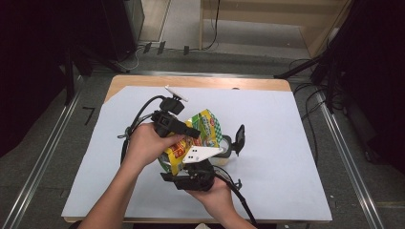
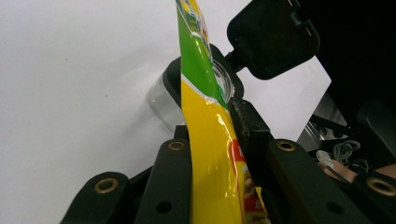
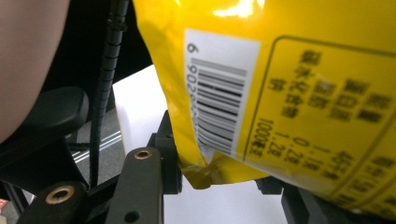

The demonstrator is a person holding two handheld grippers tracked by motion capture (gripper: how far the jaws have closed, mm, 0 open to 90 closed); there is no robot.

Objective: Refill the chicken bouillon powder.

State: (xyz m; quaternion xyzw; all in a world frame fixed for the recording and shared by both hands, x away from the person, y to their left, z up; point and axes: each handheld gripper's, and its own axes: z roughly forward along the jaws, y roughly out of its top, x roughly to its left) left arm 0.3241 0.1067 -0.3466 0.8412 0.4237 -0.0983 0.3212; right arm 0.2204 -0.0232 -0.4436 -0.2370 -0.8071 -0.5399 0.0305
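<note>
From the high view, I am holding a yellow-and-green snack bag (image 1: 197, 138) above the middle of the white sheet (image 1: 282, 143) that is covering the table, with my left gripper (image 1: 184, 128) clamping it from the far-left side and my right gripper (image 1: 193, 179) taking it from the near side. Just beside the bag, to its right, a clear container (image 1: 224, 148) is sitting with its black lid (image 1: 238, 139) flipped up.

In the left gripper view, my jaws are pinching the bag (image 2: 210, 140) edge-on between them, and the bag is rising up over the clear container (image 2: 161, 100) and its raised lid (image 2: 273, 37).

In the right gripper view, I am looking at the bag's back (image 3: 280, 93), barcode and print facing me; its lower corner is hanging between my jaws, though I cannot tell whether the pads are pressing on it.
</note>
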